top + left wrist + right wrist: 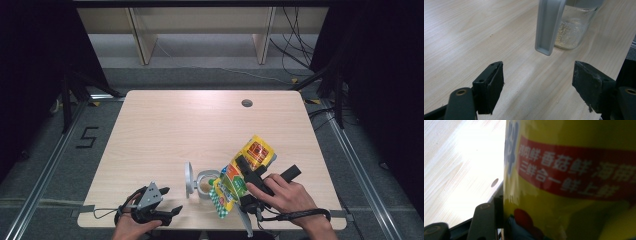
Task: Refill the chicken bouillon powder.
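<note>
The right tongs (248,176) pinch a yellow, glossy foil seasoning pouch (243,172) with a red band and hold it tilted, its lower checked corner hanging over the mouth of a small clear glass jar (206,183) at the near middle of the pale wooden bench (165,130). The jar's grey hinged lid (189,178) stands open on its left, and pale granules lie in its bottom. This looks like the pouring step. The left tongs (167,202), spread and empty, rest near the bench's near left edge, apart from the jar. Next, the pouch probably needs a steeper tilt with its corner kept over the mouth, and the left tongs could steady the jar.
</note>
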Motion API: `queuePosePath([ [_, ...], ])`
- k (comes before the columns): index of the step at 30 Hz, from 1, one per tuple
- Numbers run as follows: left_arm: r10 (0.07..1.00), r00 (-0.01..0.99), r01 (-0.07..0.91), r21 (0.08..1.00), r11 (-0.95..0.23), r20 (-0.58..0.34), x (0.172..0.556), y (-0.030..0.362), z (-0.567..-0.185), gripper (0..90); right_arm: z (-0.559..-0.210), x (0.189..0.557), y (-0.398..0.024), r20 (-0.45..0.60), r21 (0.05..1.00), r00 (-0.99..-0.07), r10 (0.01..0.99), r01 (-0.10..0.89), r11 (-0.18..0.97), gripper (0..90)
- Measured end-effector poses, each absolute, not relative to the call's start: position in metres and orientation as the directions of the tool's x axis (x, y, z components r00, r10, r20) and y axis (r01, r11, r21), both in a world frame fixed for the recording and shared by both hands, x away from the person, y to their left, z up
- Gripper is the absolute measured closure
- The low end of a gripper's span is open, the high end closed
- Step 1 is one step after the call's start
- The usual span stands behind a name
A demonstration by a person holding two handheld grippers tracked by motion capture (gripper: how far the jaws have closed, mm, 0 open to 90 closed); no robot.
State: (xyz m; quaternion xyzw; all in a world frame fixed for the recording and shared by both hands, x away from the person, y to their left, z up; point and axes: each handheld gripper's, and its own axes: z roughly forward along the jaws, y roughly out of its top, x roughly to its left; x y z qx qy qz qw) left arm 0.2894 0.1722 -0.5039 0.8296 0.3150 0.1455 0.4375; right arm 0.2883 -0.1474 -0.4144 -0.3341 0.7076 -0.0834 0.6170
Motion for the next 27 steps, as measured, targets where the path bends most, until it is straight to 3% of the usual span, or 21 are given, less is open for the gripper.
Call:
queuePosePath([
  [6, 0.627, 0.779, 0.375, 0.802, -0.465, -0.001, 0.2925, 0.1756, -0.5027, 25.2, -0.414, 0.2899, -0.1491, -0.822, -0.52, -0.024, -0.569, -0.375, 0.767, 44.9],
  [27, 0.639, 0.769, 0.388, 0.806, -0.447, -0.016, 0.2911, 0.1748, -0.503, 25.0, -0.4127, 0.2914, -0.1531, -0.821, -0.524, -0.022, -0.57, -0.366, 0.769, 44.9],
])
